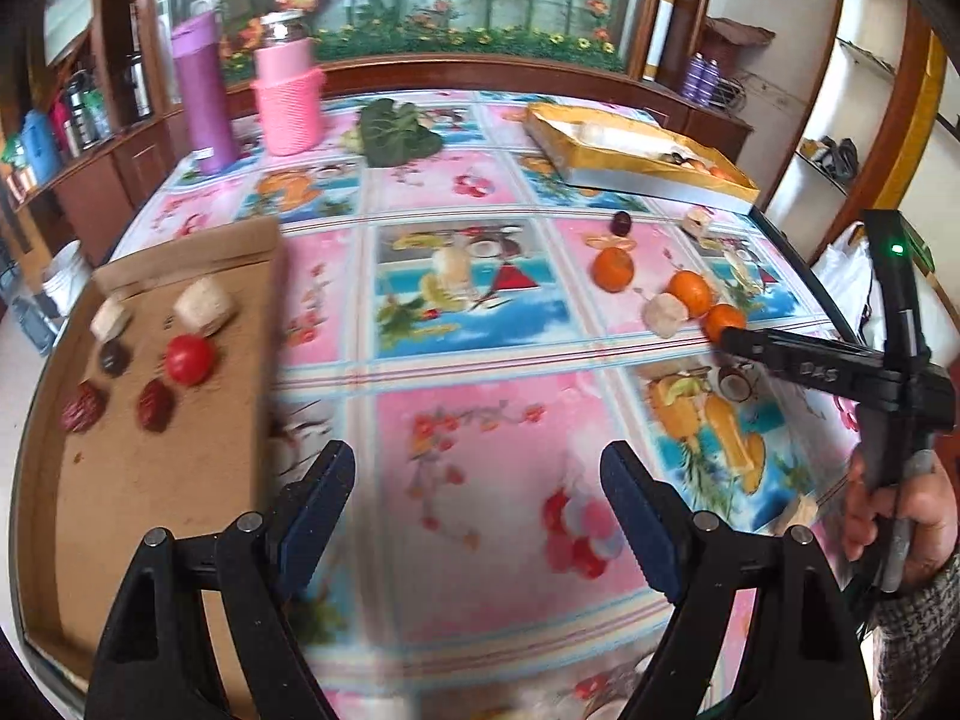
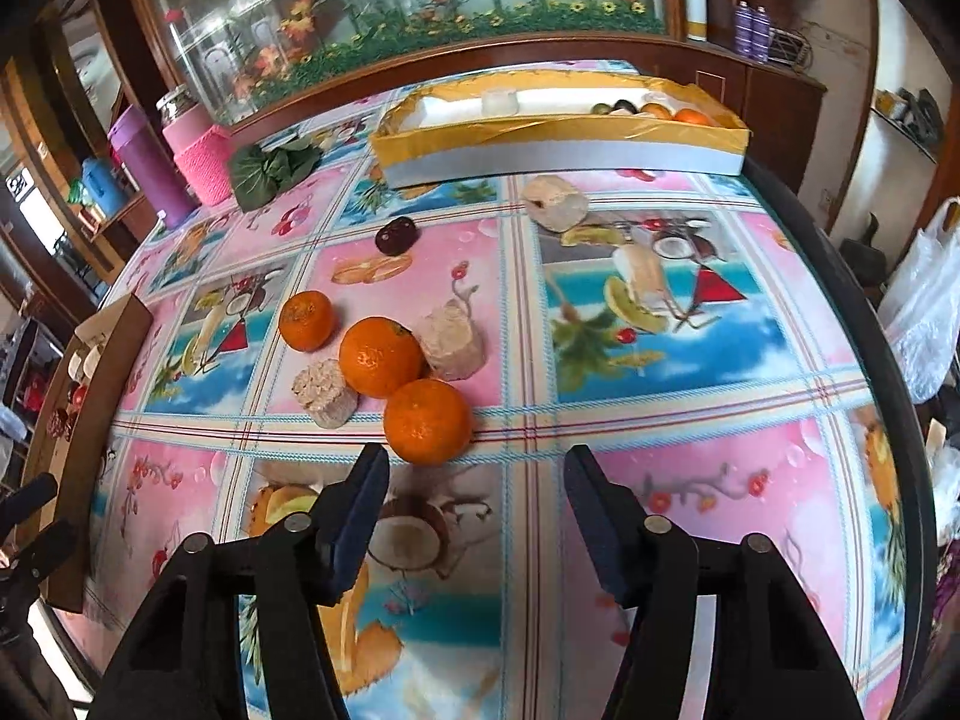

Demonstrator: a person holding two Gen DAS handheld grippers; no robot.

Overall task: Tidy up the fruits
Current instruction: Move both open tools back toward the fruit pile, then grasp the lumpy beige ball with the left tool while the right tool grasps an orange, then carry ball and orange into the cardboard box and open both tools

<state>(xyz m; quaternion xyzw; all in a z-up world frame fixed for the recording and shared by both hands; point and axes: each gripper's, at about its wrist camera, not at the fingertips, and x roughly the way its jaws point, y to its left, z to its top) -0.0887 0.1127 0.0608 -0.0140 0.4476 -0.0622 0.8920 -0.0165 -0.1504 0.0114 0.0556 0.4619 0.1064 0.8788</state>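
We see three round orange mandarins (image 2: 427, 420) loose on the fruit-print tablecloth (image 2: 690, 480), the nearest just ahead of our spread, empty right gripper (image 2: 474, 468). Our left gripper (image 1: 477, 474) is also released, beside the brown cardboard tray (image 1: 180, 480) already holding a red tomato (image 1: 189, 359). We judge sorting partly done; we read "DAS" on the right gripper

A lived-in home dining room: the counter (image 2: 660, 360) wears a pink fruit-print oilcloth, with dark wooden cabinets (image 1: 114, 180) holding bottles at nine o'clock, a flowered glass screen (image 2: 420, 6) at twelve, and open white shelves (image 1: 864, 96) of household odds and ends at two o'clock.
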